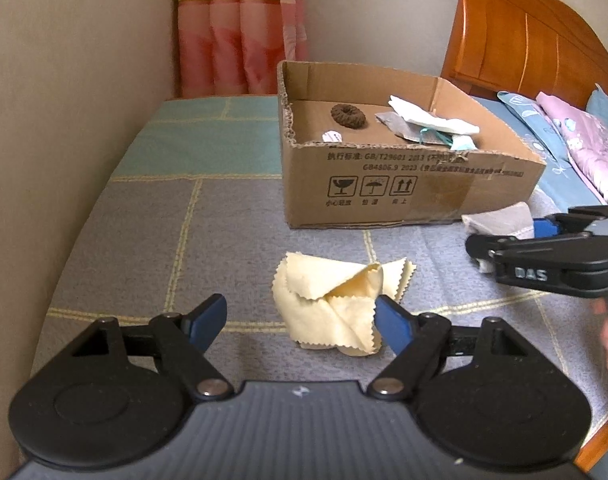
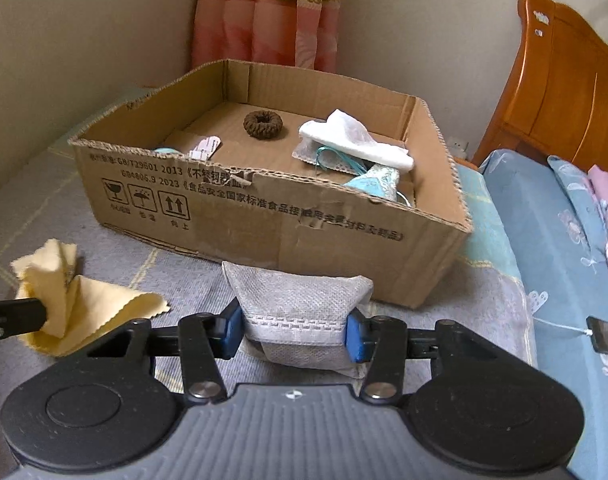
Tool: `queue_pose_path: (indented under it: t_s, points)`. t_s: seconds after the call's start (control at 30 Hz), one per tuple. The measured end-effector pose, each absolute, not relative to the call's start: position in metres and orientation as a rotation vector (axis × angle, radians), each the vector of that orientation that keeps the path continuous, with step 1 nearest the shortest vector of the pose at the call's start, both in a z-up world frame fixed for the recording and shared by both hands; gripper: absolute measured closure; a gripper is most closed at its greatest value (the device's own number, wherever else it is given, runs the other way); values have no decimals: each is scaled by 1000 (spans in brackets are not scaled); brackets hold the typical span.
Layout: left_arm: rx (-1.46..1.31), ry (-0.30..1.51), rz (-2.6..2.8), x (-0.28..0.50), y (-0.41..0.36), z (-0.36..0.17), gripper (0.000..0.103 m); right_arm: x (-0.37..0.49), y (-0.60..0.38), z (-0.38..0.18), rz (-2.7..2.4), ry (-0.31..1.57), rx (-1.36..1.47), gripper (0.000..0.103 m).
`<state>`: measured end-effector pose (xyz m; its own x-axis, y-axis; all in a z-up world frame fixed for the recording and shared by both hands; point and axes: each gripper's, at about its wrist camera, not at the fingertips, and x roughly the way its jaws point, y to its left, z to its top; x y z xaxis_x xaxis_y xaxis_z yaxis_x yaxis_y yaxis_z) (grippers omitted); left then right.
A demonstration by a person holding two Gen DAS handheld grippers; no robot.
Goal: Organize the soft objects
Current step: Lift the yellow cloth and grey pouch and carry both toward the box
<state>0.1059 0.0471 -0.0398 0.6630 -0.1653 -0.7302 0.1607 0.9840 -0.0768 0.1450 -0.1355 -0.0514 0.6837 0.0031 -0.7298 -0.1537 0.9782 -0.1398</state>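
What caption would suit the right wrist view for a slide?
Right gripper closed on a grey pouch before the box; yellow cloth lies at left.

There is one cardboard box (image 2: 263, 216), one yellow cloth (image 1: 336, 308), one grey pouch (image 2: 299, 312) and one brown ring (image 2: 263, 122). Two claws are present: left claw (image 1: 299, 316), right claw (image 2: 293, 334).

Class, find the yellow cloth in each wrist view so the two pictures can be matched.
Left wrist view: yellow cloth at lower centre, on the bed.
Right wrist view: yellow cloth at the left edge.
Shared landmark: cardboard box lies beyond it.
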Motion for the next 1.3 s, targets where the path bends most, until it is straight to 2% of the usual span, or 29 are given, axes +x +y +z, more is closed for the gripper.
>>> queue_pose_path:
  t_s: [0.2,0.3,0.77,0.8,0.83,0.87,0.93,1.03,1.13,1.3]
  points:
    - [-7,842,-237,105,39,-42,22,130,-153,-40,161,880,-135,49]
    - [10,859,-260,107,34,-48,18,123,-159,-40,175,907,-115,49]
    - [53,869,-163,124,8,-66,17,117,-168,-46,161,924,-101,49]
    - [47,871,-154,125,7,-65,22,117,-168,-46,159,923,-100,49]
    - [44,865,-148,125,6,-64,34,117,-168,-46,158,923,-98,49]
    - [42,860,-147,125,5,-62,40,117,-168,-46,158,923,-96,49]
    - [37,858,-144,126,5,-59,65,116,-169,-46,160,920,-91,49]
    - [32,866,-142,127,8,-57,82,115,-171,-47,164,917,-83,49]
    - [35,866,-155,125,11,-50,86,114,-173,-46,166,913,-77,49]
    - [95,828,-222,116,15,-31,86,112,-175,-44,168,904,-69,49]
